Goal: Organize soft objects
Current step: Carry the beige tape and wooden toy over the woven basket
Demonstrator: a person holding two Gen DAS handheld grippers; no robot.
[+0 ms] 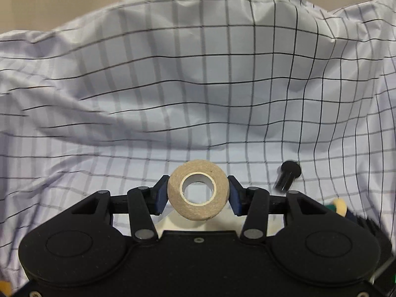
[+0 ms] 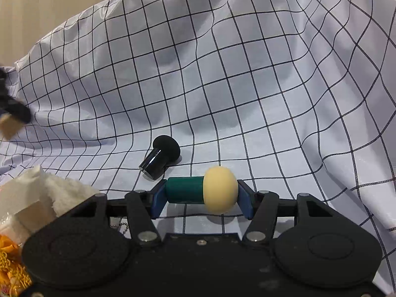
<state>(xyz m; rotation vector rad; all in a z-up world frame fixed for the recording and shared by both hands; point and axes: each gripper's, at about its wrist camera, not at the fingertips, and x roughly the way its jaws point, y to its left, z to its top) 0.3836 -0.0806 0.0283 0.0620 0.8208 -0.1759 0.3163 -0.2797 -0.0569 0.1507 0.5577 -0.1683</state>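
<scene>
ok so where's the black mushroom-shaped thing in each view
Left wrist view: the black mushroom-shaped piece lies at lower right, right of the tape roll.
Right wrist view: it lies just left of centre, beyond the green and yellow piece.
Shared landmark: the checked cloth under it.

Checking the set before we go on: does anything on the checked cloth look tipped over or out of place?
One thing: the black puff applicator lies tipped on its side on the checked cloth, glossy handle pointing toward the camera, apart from the other items. The cloth itself is rumpled into folds. Nothing looks spilled or damaged.
</scene>
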